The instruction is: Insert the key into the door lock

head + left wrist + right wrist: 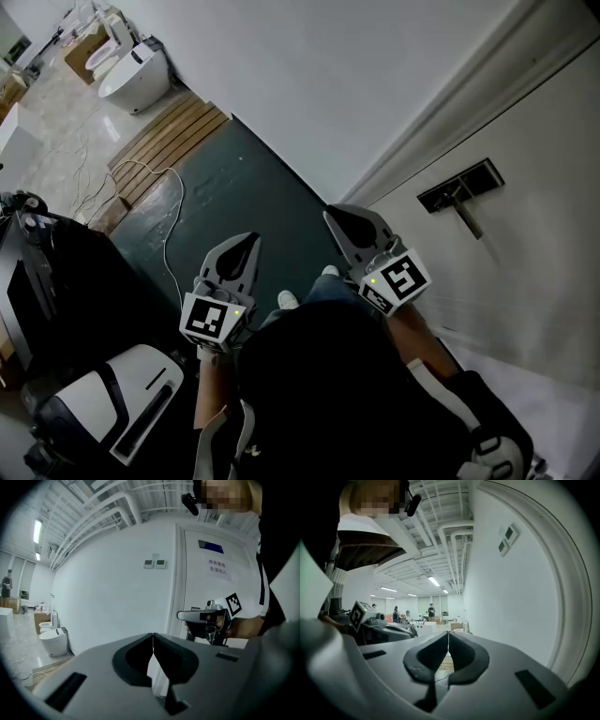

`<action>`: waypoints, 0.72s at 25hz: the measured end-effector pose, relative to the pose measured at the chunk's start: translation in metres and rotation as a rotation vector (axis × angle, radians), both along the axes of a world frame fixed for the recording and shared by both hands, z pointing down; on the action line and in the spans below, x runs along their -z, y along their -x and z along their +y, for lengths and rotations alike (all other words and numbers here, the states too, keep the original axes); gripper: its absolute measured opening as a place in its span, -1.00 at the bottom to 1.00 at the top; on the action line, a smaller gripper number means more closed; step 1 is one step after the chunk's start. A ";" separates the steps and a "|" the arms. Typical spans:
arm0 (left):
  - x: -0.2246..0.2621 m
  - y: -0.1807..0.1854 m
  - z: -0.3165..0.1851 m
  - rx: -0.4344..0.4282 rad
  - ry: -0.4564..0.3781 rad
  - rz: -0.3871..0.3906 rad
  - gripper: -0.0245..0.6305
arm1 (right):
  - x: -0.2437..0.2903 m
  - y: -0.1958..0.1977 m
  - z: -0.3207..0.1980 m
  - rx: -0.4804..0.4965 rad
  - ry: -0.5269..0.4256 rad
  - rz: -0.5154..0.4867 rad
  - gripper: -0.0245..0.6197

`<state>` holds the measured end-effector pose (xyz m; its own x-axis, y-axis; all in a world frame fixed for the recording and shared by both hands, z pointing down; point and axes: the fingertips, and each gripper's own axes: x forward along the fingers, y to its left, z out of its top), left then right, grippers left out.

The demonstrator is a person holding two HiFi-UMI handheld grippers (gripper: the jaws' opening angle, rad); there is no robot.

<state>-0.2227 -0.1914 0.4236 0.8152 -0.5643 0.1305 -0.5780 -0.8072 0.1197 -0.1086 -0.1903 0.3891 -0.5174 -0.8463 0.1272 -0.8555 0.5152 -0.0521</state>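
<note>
The white door (525,234) stands at the right in the head view, with a dark lock plate and lever handle (461,190) on it. No key shows in any view. My left gripper (250,239) is held in front of the person's body over the dark green floor, jaws shut with nothing between them. My right gripper (331,217) is beside it, nearer the door frame and still well short of the lock plate, also shut and empty. In the left gripper view the shut jaws (153,635) face the wall and door (215,588), with the right gripper (206,618) alongside.
A white cable (173,211) trails over the dark green floor (244,187). A wooden slatted platform (169,131) and white toilets (131,75) lie beyond. A black case (47,272) and a white device (122,394) sit at the left. People (431,610) stand far off.
</note>
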 end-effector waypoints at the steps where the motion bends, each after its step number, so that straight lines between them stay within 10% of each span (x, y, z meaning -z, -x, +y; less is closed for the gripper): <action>1: 0.002 0.005 -0.001 0.012 -0.011 0.006 -0.90 | 0.003 0.006 0.001 0.014 -0.013 0.024 -0.87; 18: 0.032 0.034 0.002 0.077 -0.026 0.040 -0.90 | 0.032 0.050 0.016 0.097 -0.172 0.237 -0.87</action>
<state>-0.2568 -0.1890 0.3913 0.7735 -0.6283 0.0837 -0.6337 -0.7637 0.1235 -0.1590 -0.1742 0.3572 -0.5701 -0.8138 0.1129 -0.7796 0.5792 0.2381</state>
